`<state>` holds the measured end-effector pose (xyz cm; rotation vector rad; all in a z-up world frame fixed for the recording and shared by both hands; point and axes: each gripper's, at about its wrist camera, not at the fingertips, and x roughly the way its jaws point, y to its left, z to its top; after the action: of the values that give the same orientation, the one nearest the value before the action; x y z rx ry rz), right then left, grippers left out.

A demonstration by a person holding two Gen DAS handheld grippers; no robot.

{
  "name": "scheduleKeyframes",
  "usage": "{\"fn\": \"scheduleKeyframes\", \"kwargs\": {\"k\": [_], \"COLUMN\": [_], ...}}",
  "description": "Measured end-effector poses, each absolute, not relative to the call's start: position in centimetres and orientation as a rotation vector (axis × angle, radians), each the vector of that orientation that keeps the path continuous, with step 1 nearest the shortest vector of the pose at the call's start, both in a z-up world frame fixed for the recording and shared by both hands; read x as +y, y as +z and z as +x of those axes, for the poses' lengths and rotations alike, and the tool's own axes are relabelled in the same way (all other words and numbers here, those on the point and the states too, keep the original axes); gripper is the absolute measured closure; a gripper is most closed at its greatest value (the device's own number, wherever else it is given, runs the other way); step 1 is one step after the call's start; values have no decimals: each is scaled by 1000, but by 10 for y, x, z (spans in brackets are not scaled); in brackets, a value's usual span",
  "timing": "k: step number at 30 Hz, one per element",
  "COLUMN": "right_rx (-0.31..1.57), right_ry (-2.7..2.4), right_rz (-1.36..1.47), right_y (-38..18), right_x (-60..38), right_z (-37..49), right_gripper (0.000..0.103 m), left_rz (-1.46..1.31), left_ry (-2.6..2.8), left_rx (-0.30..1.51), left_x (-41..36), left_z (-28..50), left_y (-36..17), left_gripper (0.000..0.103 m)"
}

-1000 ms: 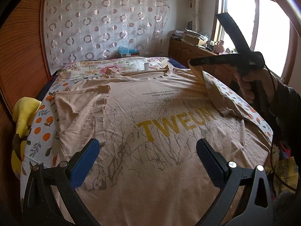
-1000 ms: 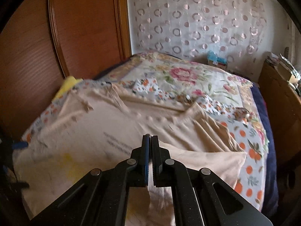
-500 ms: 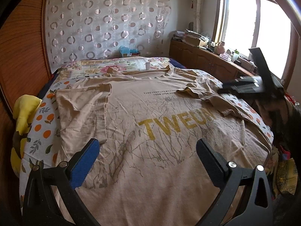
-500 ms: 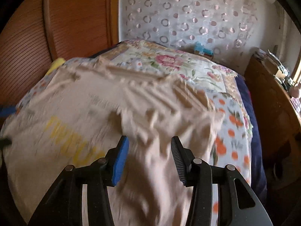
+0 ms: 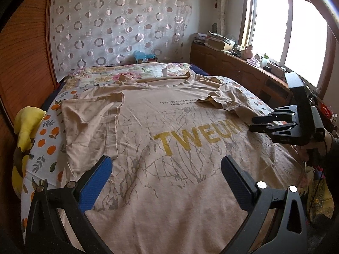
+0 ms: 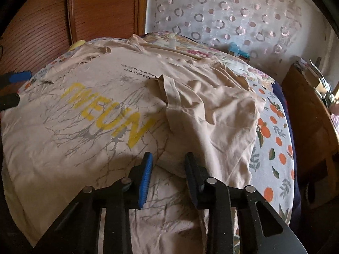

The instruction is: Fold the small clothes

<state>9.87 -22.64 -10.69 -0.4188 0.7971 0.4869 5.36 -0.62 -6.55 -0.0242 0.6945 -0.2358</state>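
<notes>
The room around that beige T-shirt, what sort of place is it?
Most likely a home bedroom. The beige T-shirt lies spread on a bed with an orange-print sheet, a wooden headboard stands at its side, and a cluttered wooden sideboard runs under the window.

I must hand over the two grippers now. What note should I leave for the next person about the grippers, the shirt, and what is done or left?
Left gripper: jaws wide open, nothing between them, poised over the near hem of the beige T-shirt.
Right gripper: jaws have just been closing, a gap remains, no cloth pinched; it is above the folded-in right sleeve.
The shirt lies print up on the bed.
Done: both sleeves are folded inward; the left sleeve lies flat, the right one is rumpled.
Left: smooth the right sleeve, then fold the body.
</notes>
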Motion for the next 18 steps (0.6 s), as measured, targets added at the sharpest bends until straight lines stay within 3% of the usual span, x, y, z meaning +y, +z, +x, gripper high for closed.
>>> {"fn": "scheduleKeyframes", "kwargs": {"k": [3,11,14,16,18], "right_rx": [801,763,777,786,781], "right_ry": [496,620,617,608,597], "right_rz": [-420,-316,-322,-320,-302], "right_y": [-111,-92,-99,-101,-100], "right_x": [-225,-237,-237,-238,-242], "right_z": [99,77,79,83,85], "right_gripper": [95,97,85,64,51], "left_rz": [-25,-31,-30,-29,-28], "left_ry": [-233,-230,-229,-225,-215], "left_rx": [695,691,691,691,691], "left_x": [-5,0,0,1,5], "left_z": [53,54,54,55,57], "left_y": [-65,-64,-64,-64,-63], "left_gripper": [0,0,0,0,0]}}
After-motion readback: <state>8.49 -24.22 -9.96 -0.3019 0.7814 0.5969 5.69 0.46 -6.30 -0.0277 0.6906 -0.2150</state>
